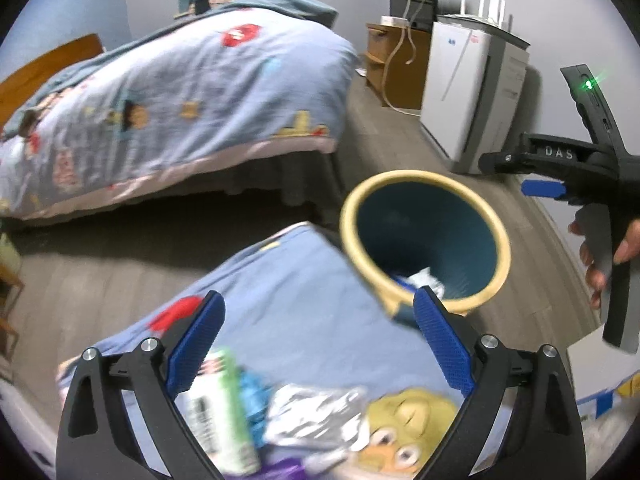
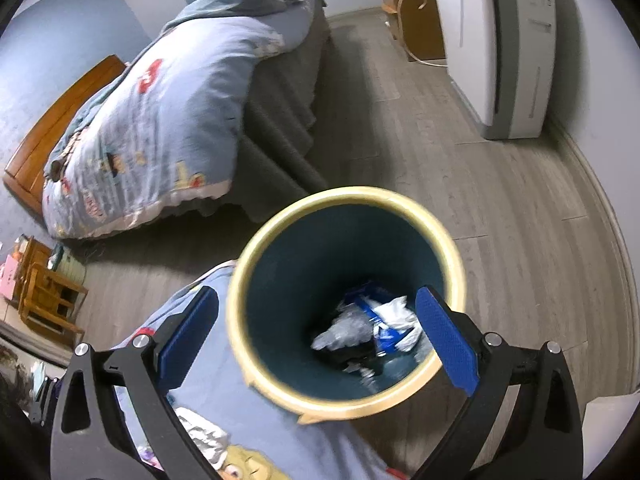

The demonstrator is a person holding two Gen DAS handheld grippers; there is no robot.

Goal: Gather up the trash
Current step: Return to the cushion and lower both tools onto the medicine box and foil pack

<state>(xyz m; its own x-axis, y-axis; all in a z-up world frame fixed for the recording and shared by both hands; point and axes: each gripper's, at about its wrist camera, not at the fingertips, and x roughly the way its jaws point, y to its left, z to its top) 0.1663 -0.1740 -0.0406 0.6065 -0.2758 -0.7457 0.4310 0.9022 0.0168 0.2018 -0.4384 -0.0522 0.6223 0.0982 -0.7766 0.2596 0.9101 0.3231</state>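
Note:
A bin with a cream rim (image 1: 424, 178) and a teal inside stands on the floor against the near bed's corner. In the right wrist view its rim (image 2: 256, 368) rings crumpled white and blue wrappers (image 2: 376, 328) at the bottom. My right gripper (image 2: 318, 300) hangs open and empty over the bin's mouth. My left gripper (image 1: 320, 300) is open above the blue bedspread (image 1: 312, 312), with nothing between its pads. Below it lie a green-and-white wrapper (image 1: 224, 408), a silver foil wrapper (image 1: 316, 416) and a blue crumpled scrap (image 1: 254, 396).
A second bed with a blue quilt (image 1: 180, 112) stands across a strip of wood floor (image 2: 500, 220). A white air purifier (image 1: 468, 92) and a wooden cabinet (image 1: 396, 64) line the far wall. A wooden stool (image 2: 44, 292) is at left. A hand (image 1: 604, 256) grips the other tool.

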